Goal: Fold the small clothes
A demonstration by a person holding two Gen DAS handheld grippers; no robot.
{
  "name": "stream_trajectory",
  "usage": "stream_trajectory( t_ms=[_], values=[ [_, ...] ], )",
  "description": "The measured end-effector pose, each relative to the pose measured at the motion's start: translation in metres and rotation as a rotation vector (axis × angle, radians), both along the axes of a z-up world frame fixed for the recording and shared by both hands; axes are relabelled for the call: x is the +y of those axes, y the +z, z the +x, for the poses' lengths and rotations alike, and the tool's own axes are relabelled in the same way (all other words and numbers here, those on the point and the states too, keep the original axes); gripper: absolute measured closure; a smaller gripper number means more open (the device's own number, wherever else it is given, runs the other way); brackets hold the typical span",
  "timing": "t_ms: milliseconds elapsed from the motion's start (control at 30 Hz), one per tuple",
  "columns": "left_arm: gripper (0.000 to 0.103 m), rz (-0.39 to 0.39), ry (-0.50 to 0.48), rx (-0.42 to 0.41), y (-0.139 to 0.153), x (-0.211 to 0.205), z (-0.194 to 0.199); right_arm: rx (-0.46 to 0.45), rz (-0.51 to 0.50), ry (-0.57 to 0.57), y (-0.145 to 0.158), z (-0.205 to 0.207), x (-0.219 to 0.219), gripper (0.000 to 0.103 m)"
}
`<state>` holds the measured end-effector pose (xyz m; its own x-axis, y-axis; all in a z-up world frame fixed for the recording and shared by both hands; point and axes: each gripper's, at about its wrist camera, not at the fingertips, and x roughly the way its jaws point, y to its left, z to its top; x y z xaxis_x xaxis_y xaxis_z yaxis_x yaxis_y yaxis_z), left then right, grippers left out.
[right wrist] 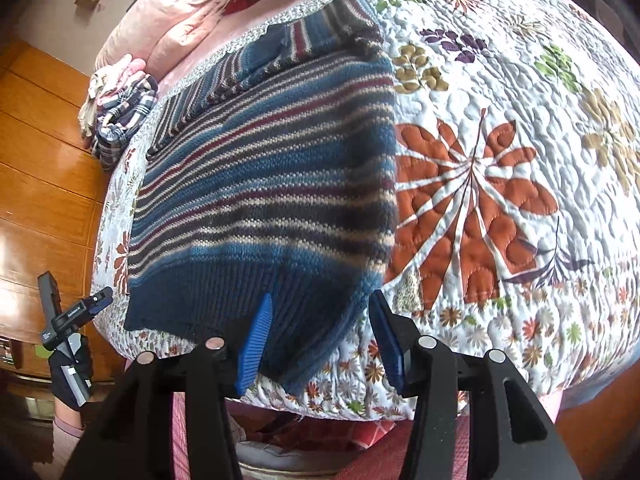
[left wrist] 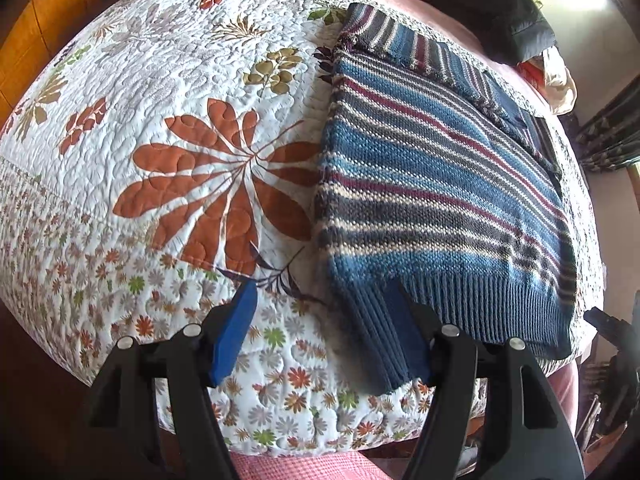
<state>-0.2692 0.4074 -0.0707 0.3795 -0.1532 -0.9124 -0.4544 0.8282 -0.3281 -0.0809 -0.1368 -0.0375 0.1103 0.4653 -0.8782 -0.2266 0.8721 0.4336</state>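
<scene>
On the bed, a floral quilt (left wrist: pixel 168 92) covers the mattress, white with a big rust-coloured leaf spray stitched into it. Going from the left, the left gripper (left wrist: pixel 320 320) hangs over the quilt's near edge with its blue fingers (left wrist: pixel 236 332) spread wide apart, one over the flower border, the other just over the ribbed hem of the striped sweater (left wrist: pixel 432 184). The sweater lies flat on the quilt, already doubled over, a sleeve folded across its far end, bands of blue, grey, cream and plum running across it. Further right, the right gripper (right wrist: pixel 320 332) also stands with fingers well apart and nothing between them, straddling the sweater's near corner. Beyond the quilt sit a plaid bundle (right wrist: pixel 120 116) and a pink pillow (right wrist: pixel 172 12).
</scene>
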Motion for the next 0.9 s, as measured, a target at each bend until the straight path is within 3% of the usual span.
stream_trajectory(
  t_ms=[233, 533, 700, 900],
  values=[
    [0.036, -0.065, 0.039, 0.011, -0.024, -0.013, -0.016, 0.05, 0.015, -0.006, -0.017, -0.013, 0.006, 0.052],
    [0.038, -0.183, 0.048, -0.018, -0.022, -0.029, -0.01, 0.071, 0.026, 0.011, -0.035, -0.027, 0.023, 0.052],
    [0.049, -0.252, 0.05, -0.007, -0.033, -0.044, 0.003, 0.092, 0.046, -0.013, -0.041, -0.026, 0.021, 0.052],
    [0.065, -0.261, 0.099, 0.016, -0.042, -0.044, 0.004, 0.109, 0.069, -0.03, -0.046, -0.022, 0.019, 0.057]
  ],
)
